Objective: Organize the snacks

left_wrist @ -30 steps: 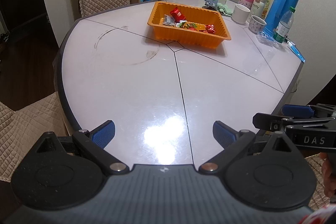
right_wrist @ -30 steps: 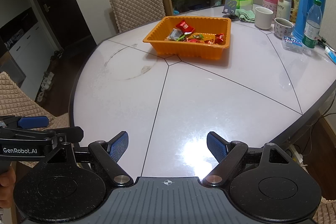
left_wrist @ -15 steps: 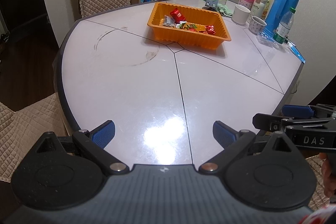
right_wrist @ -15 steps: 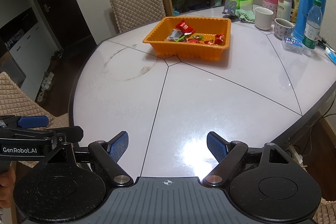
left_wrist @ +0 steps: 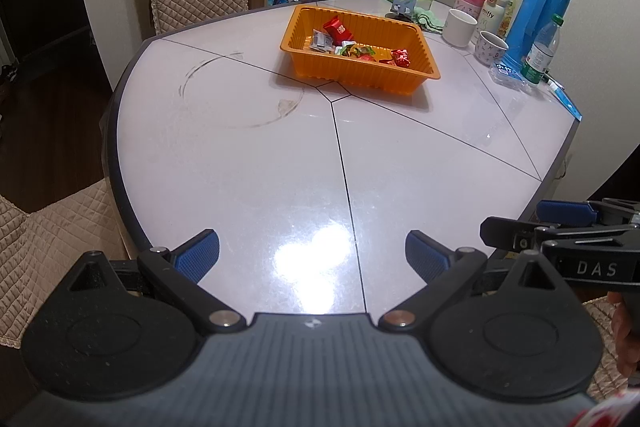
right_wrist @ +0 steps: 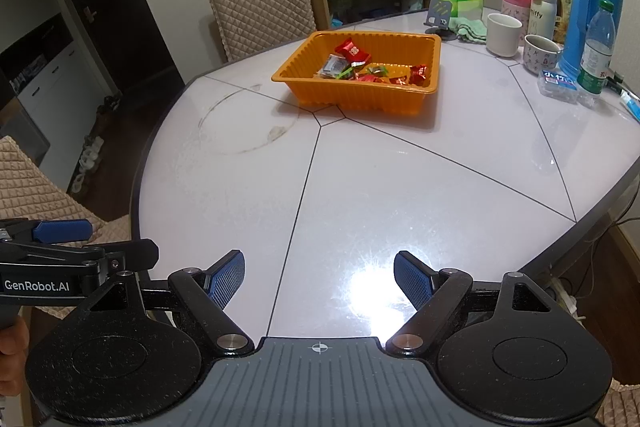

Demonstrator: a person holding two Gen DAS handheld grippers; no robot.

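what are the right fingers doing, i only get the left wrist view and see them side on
Observer: In the right wrist view the right gripper is open, with nothing between its fingers, over the near edge of the table.
Operator: anything on the floor on that side
Observer: Yes, what looks like a white power strip with cords lies on the floor past the table's right edge.

Evenly lit from overhead. Strong glare patch on table at 6 o'clock, both views. Soft shadow beside tray. Sharp focus; heavy fisheye bending, dark corners.
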